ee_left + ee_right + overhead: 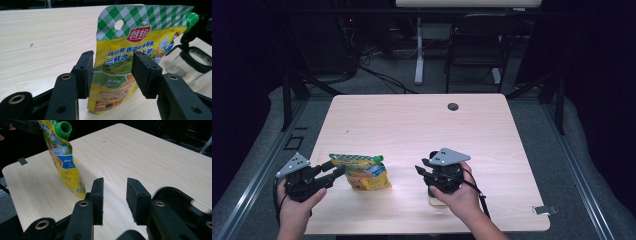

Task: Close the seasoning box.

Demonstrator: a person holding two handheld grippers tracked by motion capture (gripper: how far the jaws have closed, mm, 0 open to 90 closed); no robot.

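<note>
One spouted seasoning pouch (362, 172), green-checked at the top and yellow below, stands on its base at about seven o'clock on the pale wooden bench (412, 125), its green spout (63, 128) uncapped and open at one upper corner. The pouch sits upright between the pads of the left claw (338, 170), whose jaws straddle its lower half; a gap shows on either side of the film, so the claw looks released rather than clenched, seemingly just steadying the pouch so it does not tip. One clear glass jar (190, 66) stands beyond the pouch, toward three o'clock of it, ringed by black jaws. The right claw (421, 170) hovers at about five o'clock on the bench, turned toward the pouch; its own pads (97, 197) stand parted with nothing between them in the right claw view. The spout facing that way suggests a pour into the jar is the aim. Two claws, one pouch, one jar.
</note>
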